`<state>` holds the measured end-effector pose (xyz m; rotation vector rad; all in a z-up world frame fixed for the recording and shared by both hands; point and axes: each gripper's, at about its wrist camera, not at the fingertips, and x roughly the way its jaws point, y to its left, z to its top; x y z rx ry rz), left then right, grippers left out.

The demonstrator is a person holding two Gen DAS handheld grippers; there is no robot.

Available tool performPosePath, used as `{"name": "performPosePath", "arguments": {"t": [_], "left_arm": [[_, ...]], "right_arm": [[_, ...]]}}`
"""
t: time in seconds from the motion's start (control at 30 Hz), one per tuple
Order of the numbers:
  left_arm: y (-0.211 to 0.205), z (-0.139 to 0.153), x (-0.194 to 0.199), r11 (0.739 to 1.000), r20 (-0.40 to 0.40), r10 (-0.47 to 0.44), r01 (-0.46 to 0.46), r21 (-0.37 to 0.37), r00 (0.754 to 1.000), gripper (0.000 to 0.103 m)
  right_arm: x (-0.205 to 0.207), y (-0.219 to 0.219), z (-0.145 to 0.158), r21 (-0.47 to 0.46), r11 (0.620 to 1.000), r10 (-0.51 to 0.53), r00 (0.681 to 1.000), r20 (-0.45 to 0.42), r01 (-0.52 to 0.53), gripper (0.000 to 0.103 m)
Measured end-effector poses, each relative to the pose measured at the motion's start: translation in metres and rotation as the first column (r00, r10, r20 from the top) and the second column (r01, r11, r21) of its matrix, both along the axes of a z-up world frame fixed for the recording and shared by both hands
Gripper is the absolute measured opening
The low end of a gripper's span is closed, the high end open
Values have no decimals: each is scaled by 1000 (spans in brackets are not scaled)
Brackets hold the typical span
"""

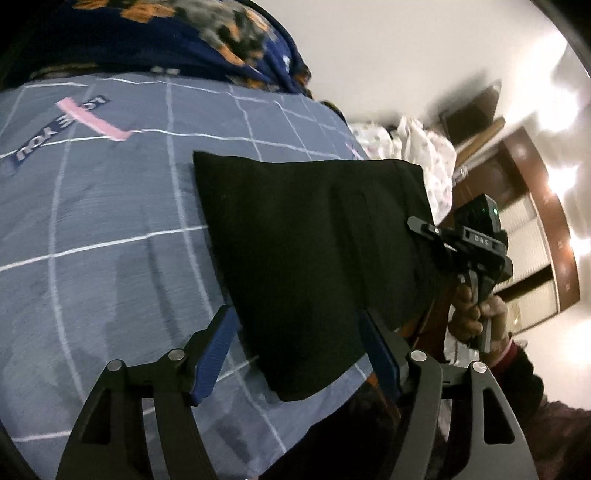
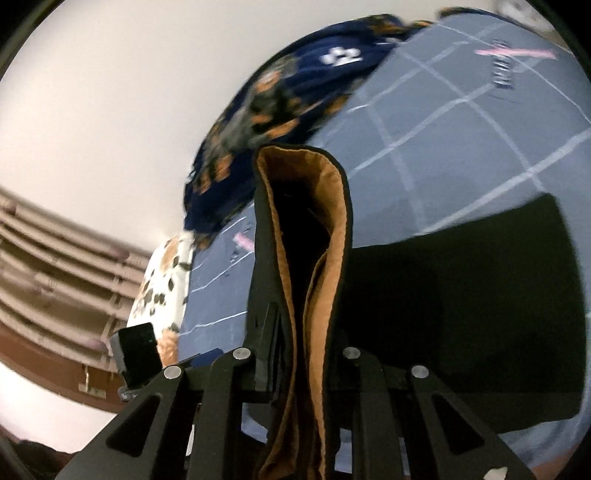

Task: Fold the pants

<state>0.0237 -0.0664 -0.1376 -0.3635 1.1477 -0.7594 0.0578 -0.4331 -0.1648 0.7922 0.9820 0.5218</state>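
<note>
Black pants (image 1: 314,251) lie folded on a grey-blue checked bedsheet (image 1: 92,240). My left gripper (image 1: 299,350) hovers over their near corner, jaws open, and the blue pads (image 1: 218,354) stand apart from the cloth. At the pants' right edge, a hand (image 1: 472,314) holds my right gripper (image 1: 432,230). In the right wrist view, my right gripper (image 2: 295,350) is shut on an edge of the pants, and that tan-lined fold (image 2: 325,229) rises straight up between its fingers. The rest of the pants (image 2: 461,288) spreads flat to the right.
A dark blue blanket with orange patches (image 1: 184,33) is heaped at the far end of the bed (image 2: 280,96). White floral cloth (image 1: 424,147) lies past the pants. A spotted white pillow (image 2: 166,280) sits by the bed's edge. Brown wooden furniture (image 1: 535,221) stands beyond.
</note>
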Motion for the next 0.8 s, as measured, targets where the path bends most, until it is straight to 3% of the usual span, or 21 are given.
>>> {"name": "performPosePath", "arguments": {"t": [0.23, 0.53, 0.8], "left_arm": [[-29, -16, 8, 998, -37, -41, 43, 45, 998, 70], [-34, -33, 15, 997, -99, -25, 32, 68, 995, 70], [-41, -42, 19, 995, -124, -29, 41, 90, 992, 70]], "right_arm": [[-6, -41, -36, 58, 994, -86, 996, -34, 88, 16], [-14, -78, -49, 99, 985, -138, 990, -12, 139, 16], [-19, -97, -74, 165, 971, -170, 984, -44, 175, 16]]}}
